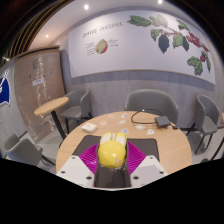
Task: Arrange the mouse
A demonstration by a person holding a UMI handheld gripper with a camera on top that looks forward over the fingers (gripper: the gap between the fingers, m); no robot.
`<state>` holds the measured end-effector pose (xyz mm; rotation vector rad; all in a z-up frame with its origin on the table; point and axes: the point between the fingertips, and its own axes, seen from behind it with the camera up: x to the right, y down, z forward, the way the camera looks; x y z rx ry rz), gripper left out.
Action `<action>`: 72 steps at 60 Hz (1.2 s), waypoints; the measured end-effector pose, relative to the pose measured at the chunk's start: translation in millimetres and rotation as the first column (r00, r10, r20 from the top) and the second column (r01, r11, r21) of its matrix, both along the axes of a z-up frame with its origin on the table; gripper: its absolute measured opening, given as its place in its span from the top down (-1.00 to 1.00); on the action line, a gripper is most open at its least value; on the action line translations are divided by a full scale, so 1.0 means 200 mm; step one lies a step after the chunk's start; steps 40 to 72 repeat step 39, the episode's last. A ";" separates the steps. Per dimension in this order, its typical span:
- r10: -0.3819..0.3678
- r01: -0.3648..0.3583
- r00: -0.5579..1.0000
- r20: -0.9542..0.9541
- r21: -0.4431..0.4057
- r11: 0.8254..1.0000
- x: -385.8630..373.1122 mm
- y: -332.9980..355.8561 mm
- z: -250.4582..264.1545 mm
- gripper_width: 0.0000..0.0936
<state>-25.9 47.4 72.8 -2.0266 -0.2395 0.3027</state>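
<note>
A yellow mouse sits between my two fingers, its rounded back facing the camera. My gripper is shut on it: the magenta pads press on its left and right sides. The mouse is held over the near part of a round wooden table. Its underside and any cable are hidden by the fingers.
A small white object lies on the table ahead left of the fingers. A dark device with a cable lies at the far right of the table. Grey chairs stand around it, and a small side table stands at left.
</note>
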 end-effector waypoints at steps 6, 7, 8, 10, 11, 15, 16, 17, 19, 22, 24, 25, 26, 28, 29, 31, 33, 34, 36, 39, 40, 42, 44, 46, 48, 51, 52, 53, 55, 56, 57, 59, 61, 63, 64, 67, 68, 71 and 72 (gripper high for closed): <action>-0.010 0.013 0.999 0.041 -0.063 0.998 -0.04 -0.01 -0.20 0.23; -0.010 0.014 0.999 0.043 -0.077 0.997 -0.05 -0.01 -0.23 0.24; -0.012 0.015 0.999 0.041 -0.088 0.996 -0.05 -0.01 -0.28 0.23; -0.012 0.016 0.999 0.035 -0.115 0.993 -0.05 -0.02 -0.33 0.23; -0.012 0.017 0.999 0.037 -0.128 0.992 -0.06 -0.03 -0.35 0.23; -0.017 0.022 0.999 0.029 -0.168 0.986 -0.06 -0.06 -0.42 0.17; -0.018 0.021 1.000 0.021 -0.156 0.987 -0.06 -0.05 -0.41 0.15; -0.015 0.017 1.000 0.017 -0.155 0.988 -0.06 -0.05 -0.41 0.11; -0.012 0.014 1.000 0.016 -0.175 0.985 -0.06 -0.06 -0.42 0.05; -0.002 0.002 1.000 0.004 -0.185 0.983 -0.08 -0.04 -0.41 -0.08; 0.015 -0.014 1.000 0.004 -0.192 0.981 -0.08 -0.06 -0.40 -0.19; 0.023 -0.021 1.000 0.007 -0.197 0.980 -0.08 -0.07 -0.40 -0.28; 0.028 -0.025 1.000 0.012 -0.202 0.979 -0.08 -0.08 -0.40 -0.41; 0.039 -0.034 0.999 0.020 -0.206 0.978 -0.06 -0.10 -0.39 -0.66; 0.047 -0.042 0.999 0.020 -0.203 0.978 -0.05 -0.11 -0.37 -0.78; 0.058 -0.055 0.998 0.014 -0.190 0.980 -0.03 -0.13 -0.34 -0.84; 0.067 -0.066 0.998 0.004 -0.176 0.982 -0.01 -0.16 -0.31 -0.81; 0.072 -0.071 0.997 -0.001 -0.173 0.982 0.00 -0.19 -0.29 -0.81; 0.079 -0.080 0.997 -0.010 -0.168 0.982 0.03 -0.23 -0.27 -0.83; 0.089 -0.089 0.996 -0.012 -0.158 0.983 0.09 -0.29 -0.24 -0.83; 0.089 -0.089 0.996 -0.012 -0.158 0.983 0.09 -0.29 -0.24 -0.83; 0.089 -0.089 0.996 -0.012 -0.158 0.983 0.09 -0.29 -0.24 -0.83; 0.089 -0.089 0.996 -0.012 -0.158 0.983 0.09 -0.29 -0.24 -0.83; 0.089 -0.089 0.996 -0.012 -0.158 0.983 0.09 -0.29 -0.24 -0.83; 0.089 -0.089 0.996 -0.012 -0.158 0.983 0.09 -0.29 -0.24 -0.83; 0.089 -0.089 0.996 -0.012 -0.158 0.983 0.09 -0.29 -0.24 -0.83; 0.089 -0.089 0.996 -0.012 -0.158 0.983 0.09 -0.29 -0.24 -0.83; 0.089 -0.089 0.996 -0.012 -0.158 0.983 0.09 -0.29 -0.24 -0.83; 0.089 -0.089 0.996 -0.012 -0.158 0.983 0.09 -0.29 -0.24 -0.83; 0.089 -0.089 0.996 -0.012 -0.158 0.983 0.09 -0.29 -0.24 -0.83; 0.089 -0.089 0.996 -0.012 -0.158 0.983 0.09 -0.29 -0.24 -0.83; 0.089 -0.089 0.996 -0.012 -0.158 0.983 0.09 -0.29 -0.24 -0.83; 0.089 -0.089 0.996 -0.012 -0.158 0.983 0.09 -0.29 -0.24 -0.83; 0.089 -0.089 0.996 -0.012 -0.158 0.983 0.09 -0.29 -0.24 -0.83; 0.089 -0.089 0.996 -0.012 -0.158 0.983 0.09 -0.29 -0.24 -0.83; 0.089 -0.089 0.996 -0.012 -0.158 0.983 0.09 -0.29 -0.24 -0.83; 0.089 -0.089 0.996 -0.012 -0.158 0.983 0.09 -0.29 -0.24 -0.83; 0.089 -0.089 0.996 -0.012 -0.158 0.983 0.09 -0.29 -0.24 -0.83; 0.089 -0.089 0.996 -0.012 -0.158 0.983 0.09 -0.29 -0.24 -0.83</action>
